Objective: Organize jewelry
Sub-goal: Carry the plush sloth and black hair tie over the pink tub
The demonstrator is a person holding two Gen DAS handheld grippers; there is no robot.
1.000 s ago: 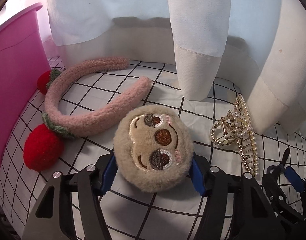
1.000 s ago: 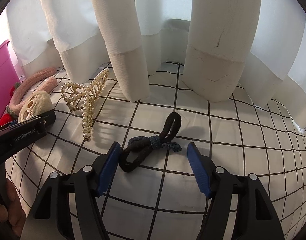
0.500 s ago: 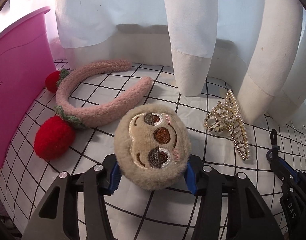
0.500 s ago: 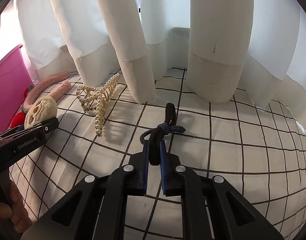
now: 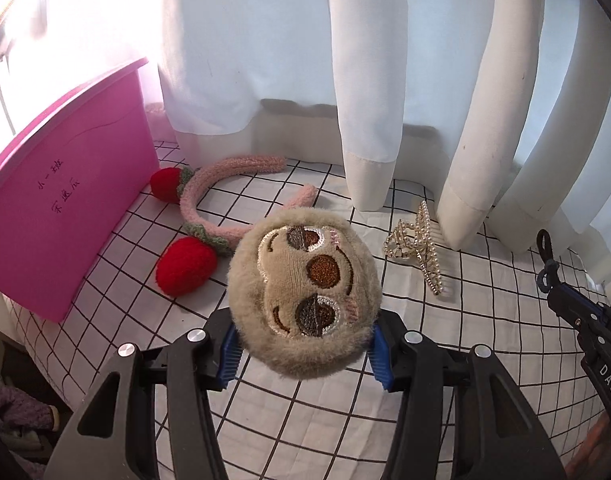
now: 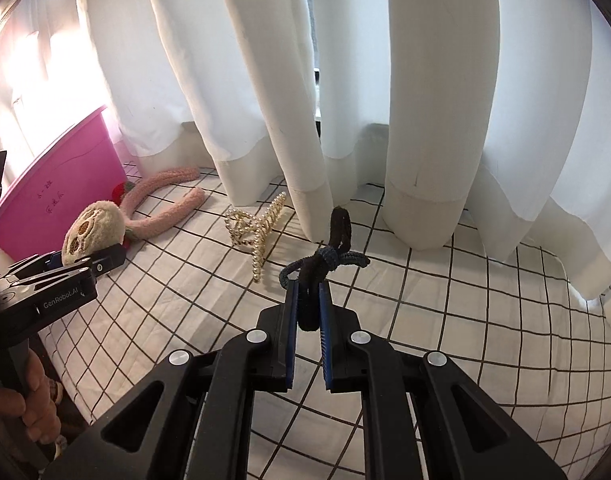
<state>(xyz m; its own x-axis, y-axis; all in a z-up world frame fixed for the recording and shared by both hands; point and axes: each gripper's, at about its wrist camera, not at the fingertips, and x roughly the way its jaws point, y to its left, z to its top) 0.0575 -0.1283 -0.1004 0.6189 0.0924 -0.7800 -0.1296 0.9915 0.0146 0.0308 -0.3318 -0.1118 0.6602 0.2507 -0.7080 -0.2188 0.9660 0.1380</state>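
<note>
**Both grippers loaded, pink bin waiting at the left**

The left gripper (image 5: 303, 350) is clamped on a plush sloth-face hair clip (image 5: 305, 296), its blue pads pressed into the fur at either side, embroidered face up toward the camera (a wide, soft thing, so the jaws stand well apart while gripping). The clip hangs clear of the checked cloth (image 5: 345, 420). The right gripper (image 6: 307, 308) is pinched tight on a dark hair tie (image 6: 325, 258), whose knotted loops stick up above the fingertips; its jaws have just closed around the band, which sits between them, off the cloth.

Beyond the tools, a pink fuzzy headband (image 5: 225, 184) with red pompoms lies on the cloth beside the pink bin (image 5: 65, 208), and a pearl claw clip (image 5: 419, 248) rests near the curtain hems (image 5: 369, 168), apart from both grippers.

The bin, standing open at the left edge, looks the likely destination: the two pieces seem held aloft for carrying there, while headband and claw clip remain to be collected.
</note>
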